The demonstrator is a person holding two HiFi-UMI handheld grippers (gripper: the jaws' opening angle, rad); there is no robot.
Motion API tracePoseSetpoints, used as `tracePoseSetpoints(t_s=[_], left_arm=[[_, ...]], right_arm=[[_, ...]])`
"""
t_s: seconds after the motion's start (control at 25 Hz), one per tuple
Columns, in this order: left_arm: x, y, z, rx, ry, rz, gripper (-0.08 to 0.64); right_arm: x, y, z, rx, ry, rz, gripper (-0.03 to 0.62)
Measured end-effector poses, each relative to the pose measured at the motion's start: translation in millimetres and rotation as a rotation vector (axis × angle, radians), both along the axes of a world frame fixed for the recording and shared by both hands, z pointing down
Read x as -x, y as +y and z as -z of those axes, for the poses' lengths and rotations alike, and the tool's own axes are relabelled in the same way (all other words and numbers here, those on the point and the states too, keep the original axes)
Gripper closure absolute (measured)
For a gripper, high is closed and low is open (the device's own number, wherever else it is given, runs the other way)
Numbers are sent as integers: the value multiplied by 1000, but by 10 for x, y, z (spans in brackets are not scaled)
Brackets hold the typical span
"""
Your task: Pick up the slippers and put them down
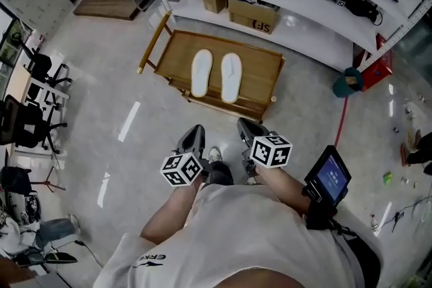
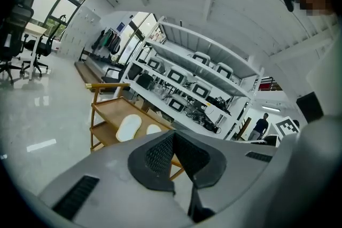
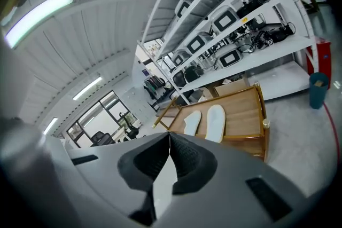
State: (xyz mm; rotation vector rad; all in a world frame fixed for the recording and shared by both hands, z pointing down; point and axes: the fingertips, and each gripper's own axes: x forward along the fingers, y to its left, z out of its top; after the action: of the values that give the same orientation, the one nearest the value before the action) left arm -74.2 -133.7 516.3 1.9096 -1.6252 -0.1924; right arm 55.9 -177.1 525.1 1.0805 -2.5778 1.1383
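Two white slippers lie side by side, soles up, on the top of a low wooden cart (image 1: 260, 74): the left slipper (image 1: 201, 73) and the right slipper (image 1: 231, 77). They also show as the pale pair (image 2: 136, 126) in the left gripper view and the white pair (image 3: 206, 121) in the right gripper view. My left gripper (image 1: 196, 134) and right gripper (image 1: 246, 125) hover close to my body, short of the cart's near edge. Both are shut with nothing between the jaws, and each points toward the cart.
White shelving (image 1: 297, 17) with cardboard boxes (image 1: 251, 13) and electronics stands behind the cart. A teal bin (image 1: 349, 82) sits to the cart's right on the grey floor. Office chairs (image 1: 30, 91) stand at the left. A screen device (image 1: 329, 175) is strapped on my right forearm.
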Motion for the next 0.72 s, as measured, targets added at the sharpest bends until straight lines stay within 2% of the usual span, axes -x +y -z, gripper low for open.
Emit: tracePoseSetpoints(t_s=[0.36, 0.72], left_arm=[[578, -766, -469, 102, -1, -35, 555], [756, -1182, -850, 181, 3, -79, 557]], right_arm=[[334, -686, -428, 72, 71, -82, 586], [419, -1032, -790, 139, 115, -149, 586]])
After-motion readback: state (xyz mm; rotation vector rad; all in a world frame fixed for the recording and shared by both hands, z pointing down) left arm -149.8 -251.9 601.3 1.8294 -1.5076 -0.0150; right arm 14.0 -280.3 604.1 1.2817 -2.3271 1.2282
